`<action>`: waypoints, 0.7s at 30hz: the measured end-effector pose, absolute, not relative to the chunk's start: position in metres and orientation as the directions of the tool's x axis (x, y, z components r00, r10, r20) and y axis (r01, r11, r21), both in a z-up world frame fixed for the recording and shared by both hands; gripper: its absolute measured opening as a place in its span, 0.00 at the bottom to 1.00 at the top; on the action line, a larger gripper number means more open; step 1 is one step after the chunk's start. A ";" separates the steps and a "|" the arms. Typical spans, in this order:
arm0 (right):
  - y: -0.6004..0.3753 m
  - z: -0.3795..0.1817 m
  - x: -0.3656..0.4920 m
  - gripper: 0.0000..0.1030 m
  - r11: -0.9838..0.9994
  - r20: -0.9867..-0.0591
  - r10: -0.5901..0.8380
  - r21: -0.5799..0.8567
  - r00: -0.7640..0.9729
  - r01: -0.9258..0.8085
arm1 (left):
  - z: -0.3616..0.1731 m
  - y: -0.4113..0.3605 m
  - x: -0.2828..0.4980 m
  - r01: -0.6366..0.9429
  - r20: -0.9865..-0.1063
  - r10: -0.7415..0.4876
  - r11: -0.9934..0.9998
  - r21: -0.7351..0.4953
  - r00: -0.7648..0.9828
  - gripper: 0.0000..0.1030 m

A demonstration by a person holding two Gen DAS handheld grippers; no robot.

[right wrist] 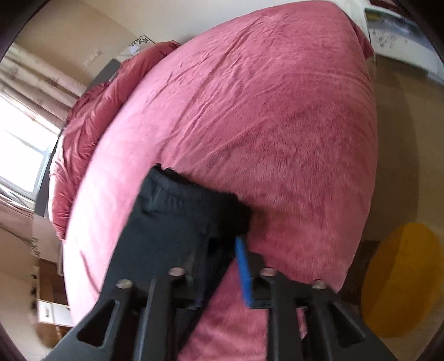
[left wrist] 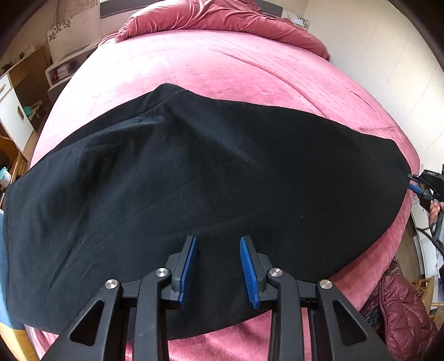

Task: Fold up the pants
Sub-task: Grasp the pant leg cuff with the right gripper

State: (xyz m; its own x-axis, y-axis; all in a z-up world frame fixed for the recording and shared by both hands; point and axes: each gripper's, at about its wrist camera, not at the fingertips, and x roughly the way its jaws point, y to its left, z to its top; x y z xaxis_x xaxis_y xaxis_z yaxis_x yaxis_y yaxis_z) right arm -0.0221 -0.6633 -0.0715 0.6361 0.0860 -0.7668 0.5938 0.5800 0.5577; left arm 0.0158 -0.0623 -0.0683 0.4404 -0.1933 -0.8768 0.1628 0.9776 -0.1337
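Observation:
Black pants (left wrist: 194, 172) lie spread across the pink bed (left wrist: 222, 69), stretching from the left edge to the right edge. My left gripper (left wrist: 219, 241) is open, its blue-padded fingers hovering over the near edge of the pants, holding nothing. My right gripper (left wrist: 415, 183) shows at the far right, at the pants' right end. In the right wrist view the right gripper (right wrist: 222, 241) has black pants fabric (right wrist: 180, 216) between its fingers; the left finger is hidden by cloth, the blue pad of the right finger (right wrist: 244, 269) shows.
A rumpled pink duvet (left wrist: 222, 16) lies at the head of the bed. Shelves and a cabinet (left wrist: 16, 105) stand left of the bed. A maroon jacket (left wrist: 402, 305) lies at the lower right. A yellow rug (right wrist: 408, 277) is on the floor.

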 end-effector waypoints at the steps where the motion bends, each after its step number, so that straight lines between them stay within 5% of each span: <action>1: -0.660 -0.073 -0.033 0.31 0.577 -0.760 0.106 0.572 0.641 0.583 | -0.068 -0.064 0.016 0.164 -0.875 -0.196 0.977 -0.136 0.443 0.32; 6: -0.646 -0.091 -0.036 0.38 0.551 -0.742 0.168 0.616 0.649 0.563 | -0.067 -0.070 0.003 0.164 -0.875 -0.175 0.980 -0.112 0.452 0.32; 21: -0.666 -0.114 0.013 0.38 0.517 -0.688 0.202 0.679 0.697 0.521 | -0.084 -0.094 0.001 0.165 -0.879 -0.161 0.982 -0.096 0.449 0.37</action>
State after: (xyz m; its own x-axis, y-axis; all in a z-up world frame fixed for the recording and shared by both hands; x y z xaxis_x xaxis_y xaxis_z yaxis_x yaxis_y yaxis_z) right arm 0.0131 -0.6664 -0.1140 0.6970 0.2016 -0.6882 0.5211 0.5169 0.6792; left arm 0.0010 -0.0940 -0.0845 0.4490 -0.1610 -0.8789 0.1650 0.9817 -0.0955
